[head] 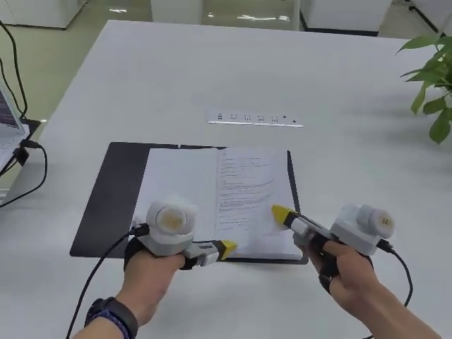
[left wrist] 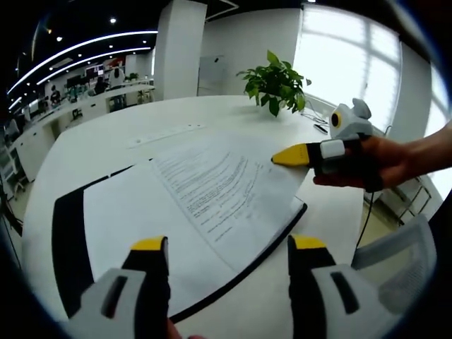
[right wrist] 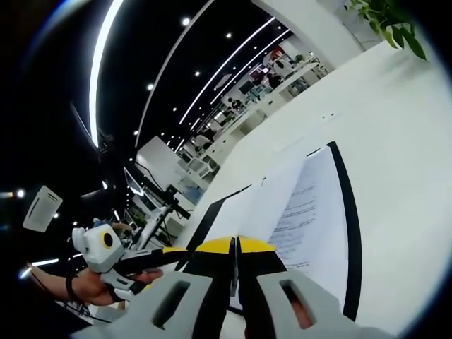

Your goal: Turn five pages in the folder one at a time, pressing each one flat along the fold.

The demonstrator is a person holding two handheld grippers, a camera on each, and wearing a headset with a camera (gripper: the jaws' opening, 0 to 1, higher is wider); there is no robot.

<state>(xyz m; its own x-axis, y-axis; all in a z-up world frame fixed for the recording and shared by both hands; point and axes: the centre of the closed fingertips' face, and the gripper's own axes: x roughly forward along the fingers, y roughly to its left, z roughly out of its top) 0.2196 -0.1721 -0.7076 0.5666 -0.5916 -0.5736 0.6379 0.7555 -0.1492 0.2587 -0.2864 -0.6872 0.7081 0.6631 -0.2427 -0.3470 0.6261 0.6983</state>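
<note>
Left gripper: jaws wide open, nothing in them, at the near edge of the folder, close to the fold. Held by left hand, watch on the wrist.

Right gripper: jaws closed tip to tip, can't tell if a sheet is pinched. The yellow tip is over the lower right part of the right page; contact unclear. Held by right hand.

Folder is black and lies open and flat on the white counter, just in front of the person. Left page is blank, right page is printed text.

Socket strip is set in the counter beyond the folder. Plant at far right, laptop at the left edge.
</note>
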